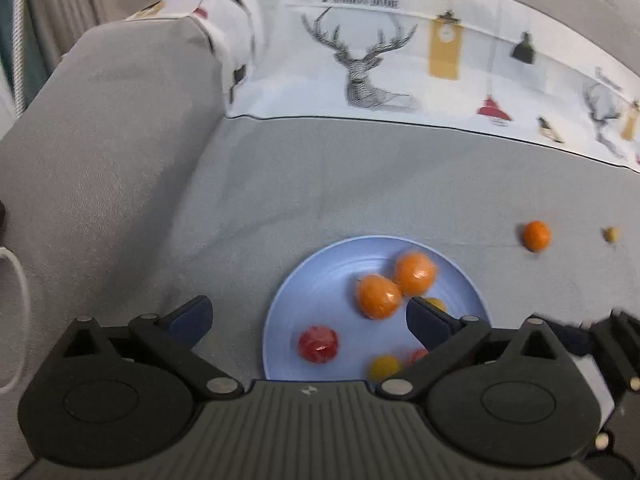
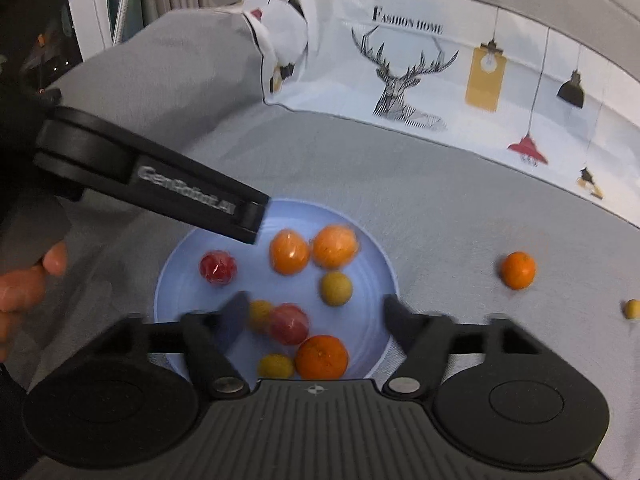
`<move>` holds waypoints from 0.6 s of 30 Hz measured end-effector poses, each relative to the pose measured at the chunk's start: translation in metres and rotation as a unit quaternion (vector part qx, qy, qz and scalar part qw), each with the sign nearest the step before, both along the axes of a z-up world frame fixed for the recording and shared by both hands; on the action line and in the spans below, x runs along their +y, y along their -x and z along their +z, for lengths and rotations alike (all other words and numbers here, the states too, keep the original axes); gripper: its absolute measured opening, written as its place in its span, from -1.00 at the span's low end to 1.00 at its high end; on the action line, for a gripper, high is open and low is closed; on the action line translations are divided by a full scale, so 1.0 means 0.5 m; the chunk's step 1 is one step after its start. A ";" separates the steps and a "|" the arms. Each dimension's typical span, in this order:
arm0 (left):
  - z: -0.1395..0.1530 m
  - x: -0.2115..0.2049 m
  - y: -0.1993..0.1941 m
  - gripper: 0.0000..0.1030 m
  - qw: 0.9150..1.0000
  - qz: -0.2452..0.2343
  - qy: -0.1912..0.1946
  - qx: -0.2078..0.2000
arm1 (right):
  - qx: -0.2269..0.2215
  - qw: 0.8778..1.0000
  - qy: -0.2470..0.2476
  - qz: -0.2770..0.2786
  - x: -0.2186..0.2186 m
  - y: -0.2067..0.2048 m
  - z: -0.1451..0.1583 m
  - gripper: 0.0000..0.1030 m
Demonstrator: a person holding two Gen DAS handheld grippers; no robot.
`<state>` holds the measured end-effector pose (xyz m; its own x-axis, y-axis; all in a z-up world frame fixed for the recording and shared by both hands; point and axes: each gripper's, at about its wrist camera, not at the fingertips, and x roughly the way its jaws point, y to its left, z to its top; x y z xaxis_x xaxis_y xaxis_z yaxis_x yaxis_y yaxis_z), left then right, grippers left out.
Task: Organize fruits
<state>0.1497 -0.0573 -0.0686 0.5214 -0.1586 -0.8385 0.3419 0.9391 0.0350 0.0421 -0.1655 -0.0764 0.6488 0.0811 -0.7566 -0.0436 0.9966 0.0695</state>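
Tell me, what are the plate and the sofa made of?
Plate: probably smooth plastic or glazed ceramic; pale blue with faint rings and a soft sheen.
Sofa: matte grey woven cloth; fine weave shows and it creases at the arm.

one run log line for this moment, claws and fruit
left claw open | right claw open | both over blue plate | orange and small yellow fruit off plate

"fashion home" on the deer-print cushion [image 2: 440,60]; "genrobot.ai" on the left gripper [image 2: 256,216]

Smooth glossy plate [image 2: 372,256], matt grey cloth [image 2: 400,184] (woven), shiny fruits [image 2: 289,251]
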 end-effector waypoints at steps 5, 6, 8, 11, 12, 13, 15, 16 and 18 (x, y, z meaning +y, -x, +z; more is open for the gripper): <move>0.027 0.037 0.061 0.99 1.000 0.008 0.001 0.018 | 0.005 1.000 0.004 -0.004 -0.001 0.057 0.033 0.90; 0.031 0.046 0.077 0.99 1.000 0.010 0.000 0.021 | 0.003 1.000 0.006 -0.012 0.000 0.071 0.039 0.91; 0.037 0.065 0.113 0.99 0.999 0.015 -0.006 0.029 | 0.004 1.000 0.007 -0.028 0.004 0.105 0.053 0.95; 0.053 0.098 0.159 0.99 0.999 0.016 -0.014 0.030 | 0.005 0.999 -0.007 -0.041 0.013 0.152 0.077 0.96; 0.059 0.109 0.173 0.99 0.999 0.019 -0.019 0.026 | 0.005 0.999 -0.012 -0.043 0.017 0.166 0.085 0.98; 0.066 0.119 0.187 0.99 0.999 0.022 -0.024 0.021 | 0.004 0.999 -0.015 -0.045 0.022 0.179 0.092 0.99; 0.081 0.137 0.218 0.99 0.999 0.030 -0.028 0.008 | -0.006 0.999 -0.015 -0.049 0.030 0.204 0.109 0.99; 0.089 0.143 0.235 0.99 0.999 0.032 -0.030 0.000 | -0.013 0.999 -0.014 -0.050 0.035 0.218 0.118 0.99; 0.105 0.148 0.264 1.00 0.999 0.027 -0.032 -0.016 | -0.024 0.998 -0.012 -0.052 0.042 0.242 0.133 0.99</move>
<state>0.0174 0.0166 -0.0162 0.5542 -0.0760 -0.8289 0.2889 0.9515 0.1059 -0.0787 -0.1442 -0.0098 0.6903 0.0289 -0.7229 0.0561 0.9941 0.0933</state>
